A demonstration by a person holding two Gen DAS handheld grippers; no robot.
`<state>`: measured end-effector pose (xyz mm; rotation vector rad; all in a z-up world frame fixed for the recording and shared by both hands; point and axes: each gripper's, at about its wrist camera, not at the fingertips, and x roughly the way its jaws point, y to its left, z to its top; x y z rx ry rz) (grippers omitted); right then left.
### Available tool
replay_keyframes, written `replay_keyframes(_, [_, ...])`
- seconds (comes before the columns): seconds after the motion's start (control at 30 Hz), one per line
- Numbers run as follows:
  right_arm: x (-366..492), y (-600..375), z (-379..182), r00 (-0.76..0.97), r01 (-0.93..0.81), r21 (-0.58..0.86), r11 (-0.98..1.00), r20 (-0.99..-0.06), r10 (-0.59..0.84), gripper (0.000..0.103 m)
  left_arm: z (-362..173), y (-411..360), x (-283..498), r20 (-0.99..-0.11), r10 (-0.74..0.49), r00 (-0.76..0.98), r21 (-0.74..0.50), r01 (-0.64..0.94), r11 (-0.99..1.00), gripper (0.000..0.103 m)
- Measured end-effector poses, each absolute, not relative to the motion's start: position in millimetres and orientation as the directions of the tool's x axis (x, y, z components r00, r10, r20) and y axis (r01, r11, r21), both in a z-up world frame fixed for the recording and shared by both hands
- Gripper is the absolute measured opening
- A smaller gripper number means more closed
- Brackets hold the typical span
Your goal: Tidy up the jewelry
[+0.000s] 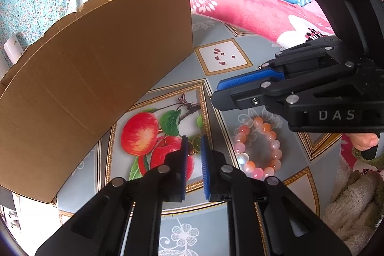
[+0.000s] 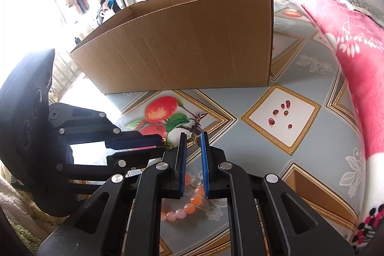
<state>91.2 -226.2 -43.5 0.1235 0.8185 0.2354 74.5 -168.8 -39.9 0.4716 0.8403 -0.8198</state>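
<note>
A small gold ornament [image 1: 195, 144] with green stones sits between the tips of my left gripper [image 1: 195, 139], whose blue pads are closed on it over the apple print. In the right wrist view a gold butterfly-shaped bit [image 2: 196, 139] shows just past the tips of my right gripper [image 2: 194, 134], beside the left gripper [image 2: 161, 146]. The right gripper [image 1: 214, 94] hangs shut above the cloth with nothing held. A pink and orange bead bracelet [image 1: 259, 148] lies on the table under it; this bracelet [image 2: 189, 203] is partly hidden by the right fingers.
An open cardboard box [image 2: 180, 40] stands at the back of the table [image 2: 240, 160]. Several loose dark red beads [image 2: 280, 114] lie on a white square of the cloth. A pink flowered blanket [image 2: 348, 44] borders the right side. A thumb [image 1: 364, 139] shows on the right handle.
</note>
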Motion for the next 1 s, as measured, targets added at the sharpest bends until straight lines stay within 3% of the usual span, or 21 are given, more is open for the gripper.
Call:
replay_keyframes(0.27, [91, -226, -44, 0.657, -0.161, 0.199, 0.967, -0.709, 0.256, 0.009, -37, -165, 75, -0.8, -0.453, 0.394, 0.05, 0.796, 0.603, 0.011])
replay_keyframes(0.4, [93, -226, -45, 0.653, -0.165, 0.2, 0.966, -0.711, 0.259, 0.009, -35, -165, 78, -0.805, -0.46, 0.375, 0.057, 0.821, 0.569, 0.021])
replay_keyframes(1.0, [97, -232, -50, 0.645, -0.154, 0.219, 0.964, -0.716, 0.266, 0.009, -34, -171, 102, -0.89, -0.43, 0.152, 0.039, 0.965, 0.259, 0.021])
